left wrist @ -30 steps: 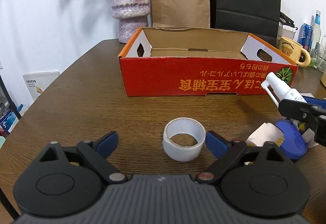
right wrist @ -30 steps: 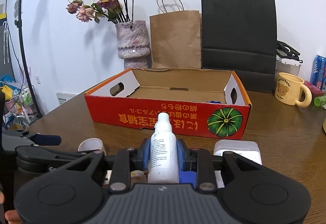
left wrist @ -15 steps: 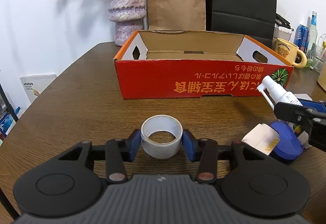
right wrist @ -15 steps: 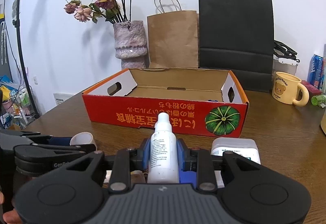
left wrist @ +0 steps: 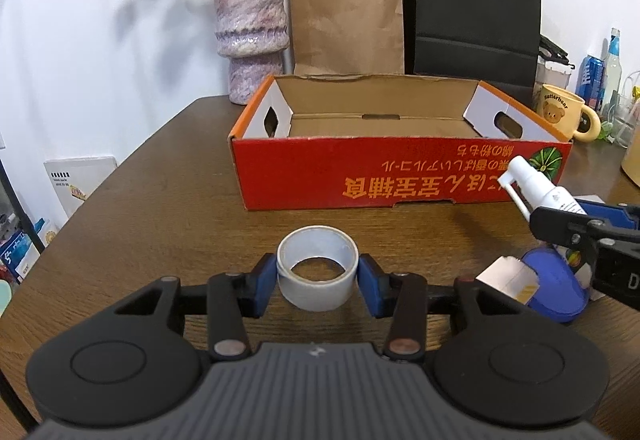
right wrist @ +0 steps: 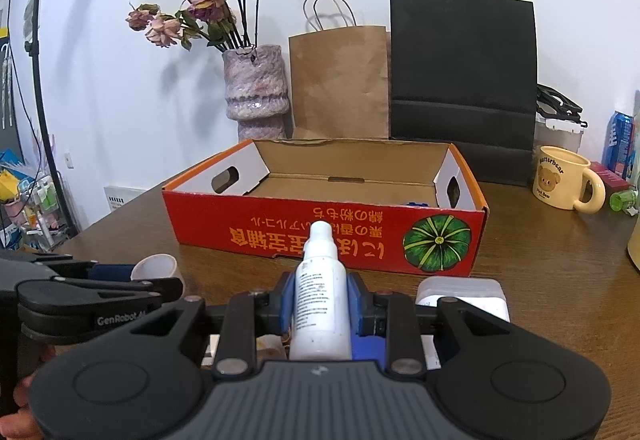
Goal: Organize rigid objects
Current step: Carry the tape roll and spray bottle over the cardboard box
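Tape roll (left wrist: pixel 317 272), white and lying with its open core upward, sits on the wooden table (left wrist: pixel 152 200) between the blue pads of the left gripper (left wrist: pixel 317 282), which are closed against its two sides. Just right of it lie a small cardboard piece (left wrist: pixel 508 277) and a blue round lid (left wrist: pixel 554 290). White spray bottle (right wrist: pixel 320 300) is clamped at its body by the right gripper (right wrist: pixel 320 306), nozzle end pointing away from the camera toward the box; in the left wrist view the same bottle (left wrist: pixel 536 190) slants up to the left from that gripper's black fingers. A white rectangular container (right wrist: pixel 464 294) rests on the table just right of the right gripper. Beyond both tools stands a red cardboard box (left wrist: pixel 400 176), open-topped, printed with orange characters and a green pumpkin, its interior largely bare apart from a small blue item at the near right corner, too hidden to identify. Behind the box: a purple vase (left wrist: pixel 251 36) of dried roses, a brown paper bag (left wrist: pixel 346 18), and a black paper bag (left wrist: pixel 472 8). A yellow bear mug (right wrist: pixel 564 180) stands to the right.
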Tool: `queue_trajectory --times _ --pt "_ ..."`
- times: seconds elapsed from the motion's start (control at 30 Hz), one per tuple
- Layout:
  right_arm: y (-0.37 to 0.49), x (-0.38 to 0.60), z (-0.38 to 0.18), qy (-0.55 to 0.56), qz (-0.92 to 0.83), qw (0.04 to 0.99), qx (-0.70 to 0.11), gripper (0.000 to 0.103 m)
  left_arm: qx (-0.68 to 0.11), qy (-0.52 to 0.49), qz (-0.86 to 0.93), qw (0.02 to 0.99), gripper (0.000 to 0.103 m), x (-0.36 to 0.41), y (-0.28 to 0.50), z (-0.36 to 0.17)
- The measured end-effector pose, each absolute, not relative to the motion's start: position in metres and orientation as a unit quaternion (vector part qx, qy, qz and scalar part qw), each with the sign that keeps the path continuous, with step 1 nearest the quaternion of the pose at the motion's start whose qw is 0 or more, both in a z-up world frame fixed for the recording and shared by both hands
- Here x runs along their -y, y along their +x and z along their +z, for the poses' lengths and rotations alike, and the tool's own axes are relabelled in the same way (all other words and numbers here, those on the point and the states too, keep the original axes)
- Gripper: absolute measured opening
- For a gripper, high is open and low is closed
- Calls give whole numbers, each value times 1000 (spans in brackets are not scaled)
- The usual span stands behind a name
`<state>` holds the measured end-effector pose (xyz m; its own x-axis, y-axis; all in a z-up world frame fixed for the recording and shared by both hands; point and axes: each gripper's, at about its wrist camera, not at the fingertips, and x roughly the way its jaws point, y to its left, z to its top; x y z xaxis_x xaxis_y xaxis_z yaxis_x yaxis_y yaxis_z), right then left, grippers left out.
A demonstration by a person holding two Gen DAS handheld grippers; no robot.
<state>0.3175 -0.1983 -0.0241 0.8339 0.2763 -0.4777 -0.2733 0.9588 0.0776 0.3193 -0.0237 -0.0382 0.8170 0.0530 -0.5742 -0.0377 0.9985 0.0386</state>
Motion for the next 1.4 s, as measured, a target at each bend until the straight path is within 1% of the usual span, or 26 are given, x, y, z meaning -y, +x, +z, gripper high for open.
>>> queue_trajectory --times 0.27,0.73,1.4 --pt "321 196 -13 10 142 960 -241 27 -290 12 22 957 45 24 321 -22" --pt "338 187 21 4 130 971 -200 27 -253 1 22 967 45 23 334 15" --pt "399 192 27 17 111 977 -184 27 -222 -19 42 974 45 24 393 30"
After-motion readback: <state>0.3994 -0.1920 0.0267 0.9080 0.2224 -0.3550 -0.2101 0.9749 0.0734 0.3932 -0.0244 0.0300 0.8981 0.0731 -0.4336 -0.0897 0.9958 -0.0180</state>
